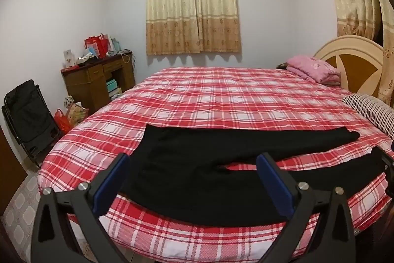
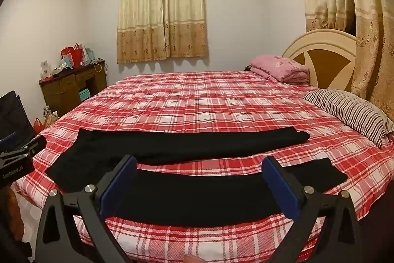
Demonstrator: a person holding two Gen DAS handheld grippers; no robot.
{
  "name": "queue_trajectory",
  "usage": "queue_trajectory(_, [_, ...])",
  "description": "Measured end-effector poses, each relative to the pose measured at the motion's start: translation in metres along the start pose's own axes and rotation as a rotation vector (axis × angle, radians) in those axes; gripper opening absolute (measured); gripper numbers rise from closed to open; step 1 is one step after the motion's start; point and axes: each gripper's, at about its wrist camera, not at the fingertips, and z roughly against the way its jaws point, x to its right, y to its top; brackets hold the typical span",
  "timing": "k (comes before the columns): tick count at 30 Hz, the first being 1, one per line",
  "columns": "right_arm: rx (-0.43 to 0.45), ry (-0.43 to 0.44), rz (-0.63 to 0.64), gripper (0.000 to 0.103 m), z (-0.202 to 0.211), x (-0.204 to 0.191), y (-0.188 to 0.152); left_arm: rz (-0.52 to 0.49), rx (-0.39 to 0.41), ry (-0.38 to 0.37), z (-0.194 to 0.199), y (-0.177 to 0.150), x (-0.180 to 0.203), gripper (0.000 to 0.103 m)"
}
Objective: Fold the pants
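Left wrist view: black pants (image 1: 197, 176) lie spread flat near the front edge of the red plaid bed (image 1: 221, 95). The left gripper (image 1: 193, 162) hovers fully open, empty.

Right wrist view: the right gripper (image 2: 199, 164) hovers over the near pant leg, fully open, empty. A striped pillow (image 2: 352, 112) lies by the headboard (image 2: 320, 58).

I count one pair of black pants (image 2: 172, 147) on one bed (image 2: 221, 100), two legs spread apart. My two tongs: left tongs (image 1: 192, 179), right tongs (image 2: 199, 184). One striped pillow (image 2: 352, 112), one folded pink blanket (image 2: 280, 68), two curtains, one wooden desk (image 2: 69, 88).
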Motion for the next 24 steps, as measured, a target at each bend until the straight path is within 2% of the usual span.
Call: queue_trajectory(24, [-0.031, -0.008, -0.015, 0.102, -0.009, 0.005, -0.006, -0.015, 0.031, 0.002, 0.001, 0.000, 0.003, 0.103])
